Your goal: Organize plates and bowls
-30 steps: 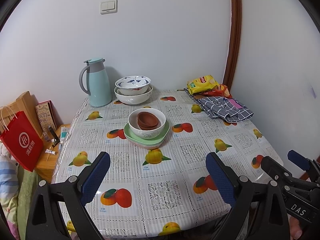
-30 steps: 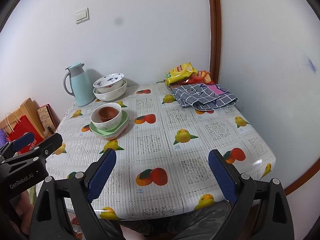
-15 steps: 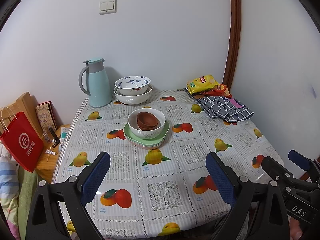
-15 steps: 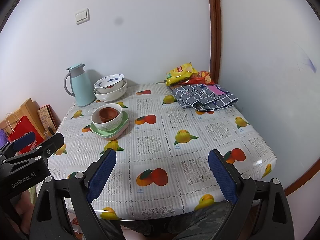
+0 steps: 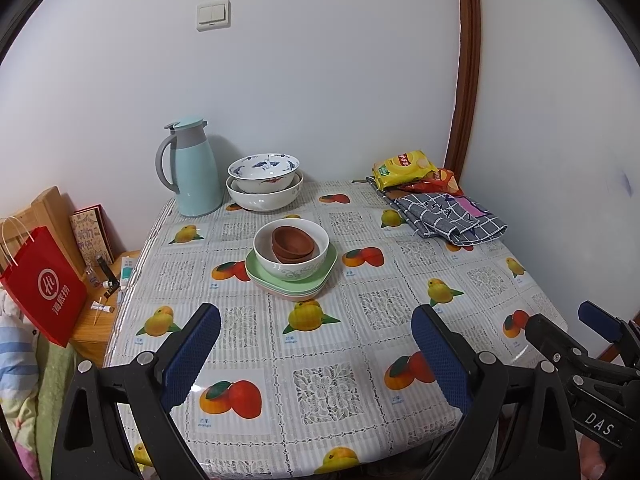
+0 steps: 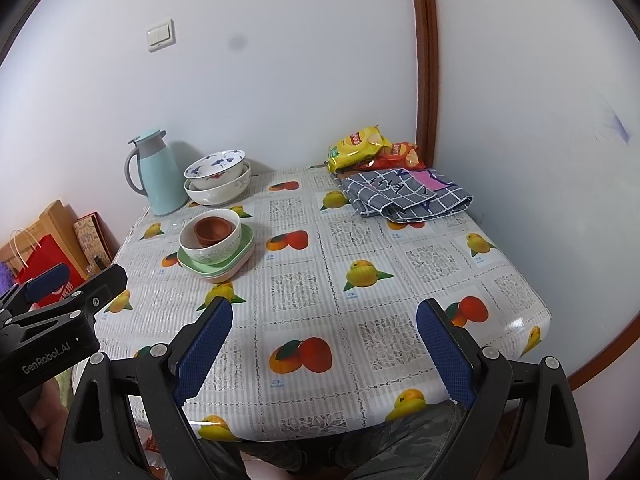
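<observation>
While both hand-held grippers (image 5: 316,350) gape, stacked bowls (image 5: 291,254) sit well beyond.

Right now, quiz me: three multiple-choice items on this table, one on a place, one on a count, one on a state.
1. The brown bowls sit:
A. inside the white bowl
B. beside the jug
C. on the cloth

2. Bowls stacked by the teal jug:
A. one
B. two
C. four

3. The left claw is:
A. shut on a plate
B. shut, empty
C. open, empty

Answers: 1 A, the white rim rings them. 2 B, the patterned bowl nests in a larger white one. 3 C, its pads stand wide apart over bare tablecloth.
</observation>
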A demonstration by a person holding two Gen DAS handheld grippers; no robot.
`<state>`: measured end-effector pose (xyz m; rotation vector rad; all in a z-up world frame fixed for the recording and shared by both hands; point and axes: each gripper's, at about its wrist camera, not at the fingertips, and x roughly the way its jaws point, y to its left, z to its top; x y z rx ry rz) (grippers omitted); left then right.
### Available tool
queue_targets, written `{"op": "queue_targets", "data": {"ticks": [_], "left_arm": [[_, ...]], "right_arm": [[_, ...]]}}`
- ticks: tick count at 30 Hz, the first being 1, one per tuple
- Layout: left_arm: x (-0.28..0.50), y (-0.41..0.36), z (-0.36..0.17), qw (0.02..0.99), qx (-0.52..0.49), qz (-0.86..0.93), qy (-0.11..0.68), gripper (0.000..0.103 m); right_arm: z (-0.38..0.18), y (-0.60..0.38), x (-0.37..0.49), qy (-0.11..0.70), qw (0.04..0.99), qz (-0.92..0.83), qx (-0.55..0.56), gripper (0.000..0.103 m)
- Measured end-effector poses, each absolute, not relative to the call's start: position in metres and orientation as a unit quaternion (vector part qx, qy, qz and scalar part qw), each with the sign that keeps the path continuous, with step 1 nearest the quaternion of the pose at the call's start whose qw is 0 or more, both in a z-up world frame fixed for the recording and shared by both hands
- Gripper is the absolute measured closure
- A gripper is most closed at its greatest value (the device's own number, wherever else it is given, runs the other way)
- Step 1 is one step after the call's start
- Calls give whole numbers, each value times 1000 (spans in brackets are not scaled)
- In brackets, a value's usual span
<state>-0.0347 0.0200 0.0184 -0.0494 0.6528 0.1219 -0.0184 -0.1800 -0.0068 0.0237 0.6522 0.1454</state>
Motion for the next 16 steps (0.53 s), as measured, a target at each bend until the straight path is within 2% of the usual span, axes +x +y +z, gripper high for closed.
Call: {"op": "queue_targets", "data": {"ticks": [16], "left_arm": [[-30, 19, 16, 945, -24, 59, 320, 6]], "right_arm": [[-9, -179, -17, 320, 944, 76, 10, 10]]}}
